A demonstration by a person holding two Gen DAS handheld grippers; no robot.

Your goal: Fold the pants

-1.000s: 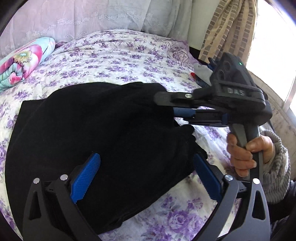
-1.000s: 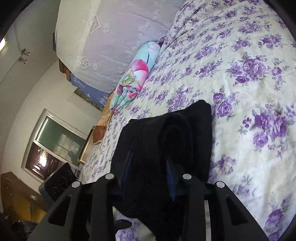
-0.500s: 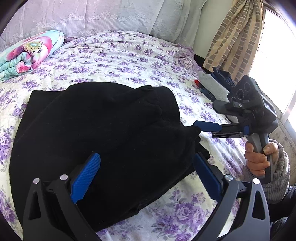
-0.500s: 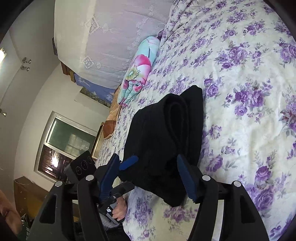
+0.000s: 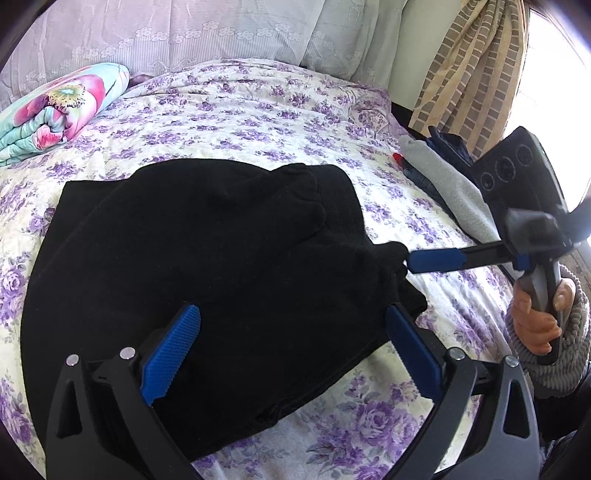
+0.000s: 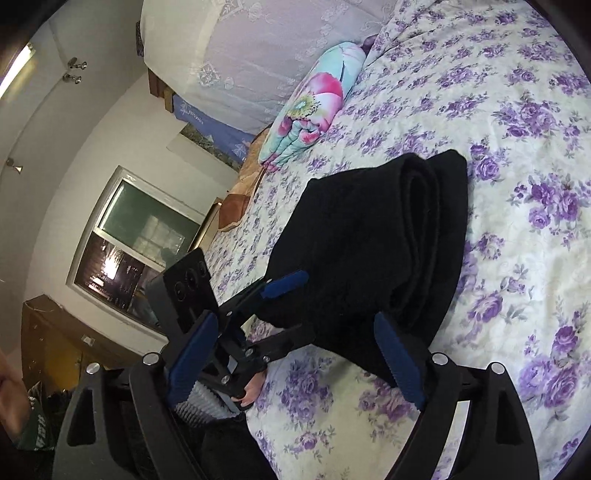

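The black pants (image 5: 207, 258) lie folded in a thick bundle on the purple-flowered bedspread (image 5: 258, 110); they also show in the right wrist view (image 6: 373, 236). My left gripper (image 5: 291, 350) is open and empty, its blue pads hovering over the near edge of the pants. My right gripper (image 6: 295, 358) is open and empty, just off the pants' right end. From the left wrist view the right gripper's blue fingertip (image 5: 436, 259) sits beside the fabric's corner. The left gripper (image 6: 284, 284) shows in the right wrist view at the pants' edge.
A rolled floral quilt (image 5: 51, 110) lies at the bed's far left. Grey and dark folded clothes (image 5: 447, 184) lie at the bed's right edge by a checked curtain (image 5: 469, 70). Lace-covered pillows (image 5: 221, 33) line the headboard.
My right gripper let go of the pants, opened, and drew back to the right off the fabric. The pants settled flat. My left gripper stayed open and pulled back slightly.
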